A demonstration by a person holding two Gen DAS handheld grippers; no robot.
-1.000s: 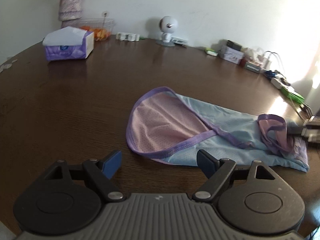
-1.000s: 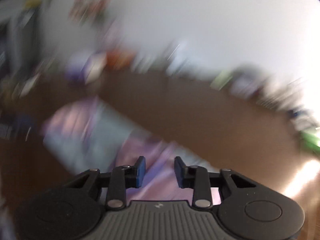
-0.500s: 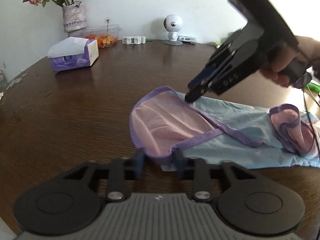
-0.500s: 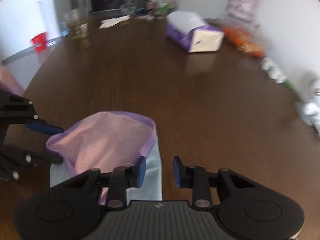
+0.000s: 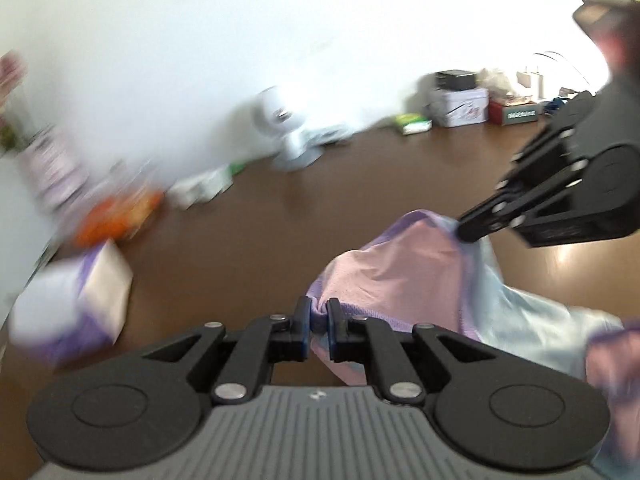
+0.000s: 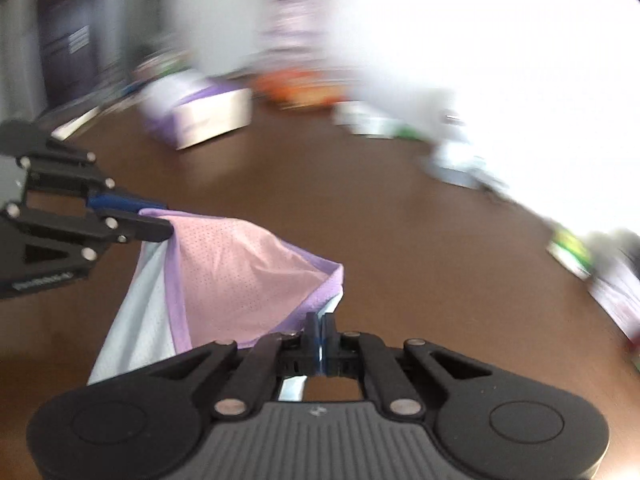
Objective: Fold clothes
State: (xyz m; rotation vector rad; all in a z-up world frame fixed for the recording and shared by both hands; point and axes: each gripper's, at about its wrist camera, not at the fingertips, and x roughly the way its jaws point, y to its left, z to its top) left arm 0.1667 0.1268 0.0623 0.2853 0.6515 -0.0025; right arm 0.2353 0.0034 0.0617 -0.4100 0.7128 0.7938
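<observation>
In the left wrist view we see our left gripper (image 5: 319,317) with jaws pinched on the purple hem of the garment (image 5: 408,276), lifted above the brown tabletop (image 5: 240,240); only here does its blue part trail off right. A blurred tissue box (image 5: 68,304) sits left.

In the right wrist view our right gripper (image 6: 320,330) has jaws closed tight on the opposite hem corner, the pink panel stretched between both grippers.

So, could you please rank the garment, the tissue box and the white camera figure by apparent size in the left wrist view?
1. Garment, nearest the lens.
2. Tissue box, blurred.
3. White camera figure, farthest, so true size is unsure.
</observation>
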